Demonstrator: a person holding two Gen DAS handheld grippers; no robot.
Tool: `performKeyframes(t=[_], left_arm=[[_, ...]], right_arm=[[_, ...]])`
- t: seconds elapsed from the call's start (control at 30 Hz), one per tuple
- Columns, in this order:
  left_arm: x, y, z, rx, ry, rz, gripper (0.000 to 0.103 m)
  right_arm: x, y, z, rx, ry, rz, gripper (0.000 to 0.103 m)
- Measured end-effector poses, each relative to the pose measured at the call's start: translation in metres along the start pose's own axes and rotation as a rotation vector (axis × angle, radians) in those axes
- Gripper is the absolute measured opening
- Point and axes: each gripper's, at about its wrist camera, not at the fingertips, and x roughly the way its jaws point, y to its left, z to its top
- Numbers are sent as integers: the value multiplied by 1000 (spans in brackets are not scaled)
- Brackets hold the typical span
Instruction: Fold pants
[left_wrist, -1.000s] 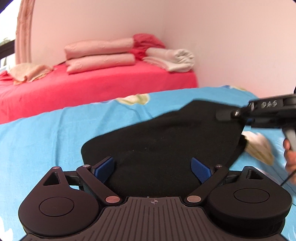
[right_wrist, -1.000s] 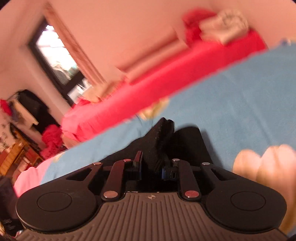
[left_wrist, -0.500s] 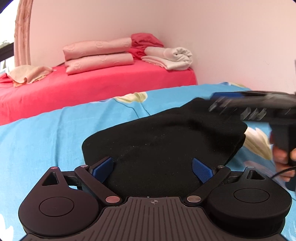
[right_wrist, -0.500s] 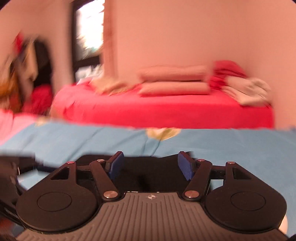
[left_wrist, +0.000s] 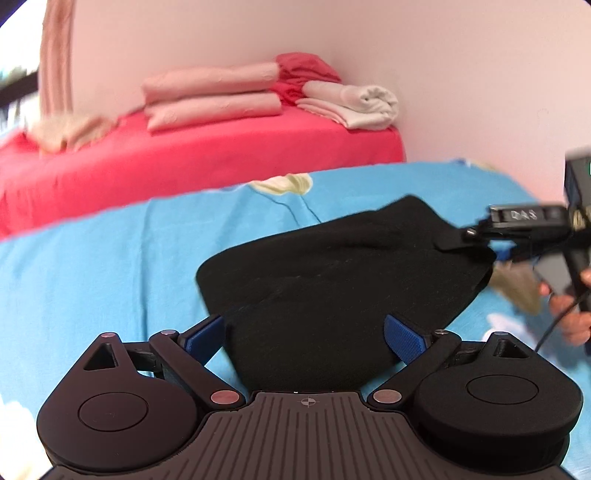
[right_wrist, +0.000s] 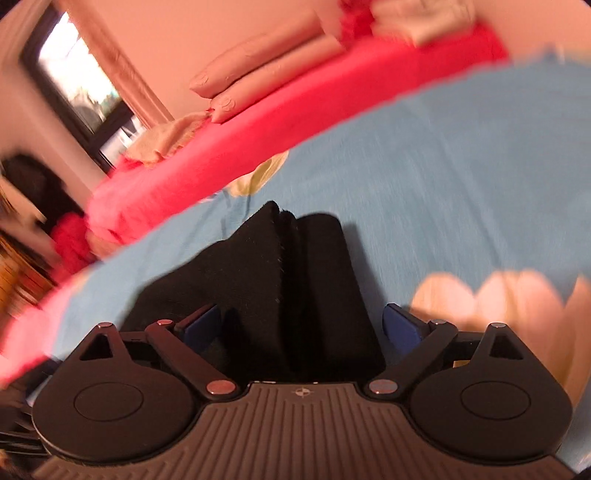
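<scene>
The left claw (left_wrist: 304, 338) stands released, its blue-padded fingers (left_wrist: 402, 339) spread wide to either side of the near end of the folded black fabric pants (left_wrist: 332, 280), the cloth lying between them without being pinched. The right claw (right_wrist: 301, 325) is released too, its blue pads apart with a ridge of the pants (right_wrist: 295, 288) running up between them; in the left wrist view the right claw (left_wrist: 498, 243) sits at the pants' far right edge, a hand (left_wrist: 569, 306) around its handle.

The pants lie in a compact folded bundle on the light blue bed sheet (left_wrist: 110, 266), which carries pale flower prints (left_wrist: 284, 182). Beyond the sheet is a second bed covered in bright red (left_wrist: 184, 166), bearing two stacked pink pillows (left_wrist: 210, 96), a crumpled red cloth (left_wrist: 306, 70) and a rolled white towel (left_wrist: 354, 105) against the pale wall. The right wrist view is blurred, with a window (right_wrist: 74, 81) at its upper left.
</scene>
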Motion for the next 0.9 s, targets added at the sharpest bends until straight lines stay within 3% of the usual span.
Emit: performKeyframes(t=[0.17, 0.3, 0.43, 0.5, 0.57, 0.73, 0.9], left_arm=[[14, 41, 3, -190, 85, -57, 103], [45, 57, 1, -328, 157, -155, 103], [68, 58, 0, -399, 173, -248, 103], [69, 51, 0, -398, 156, -239, 103], [62, 45, 1, -397, 143, -237, 103], [9, 32, 9, -369, 78, -258, 103], [-57, 4, 0, -260, 47, -195, 103]], right_arm=[[-7, -17, 10, 90, 78, 92, 99], [-2, -10, 10, 29, 97, 94, 101], [4, 1, 6, -19, 77, 80, 96], [4, 10, 2, -57, 44, 15, 85], [-2, 21, -6, -107, 25, 3, 58], [-40, 46, -14, -131, -6, 45, 51], [-98, 74, -37, -195, -18, 114, 50]])
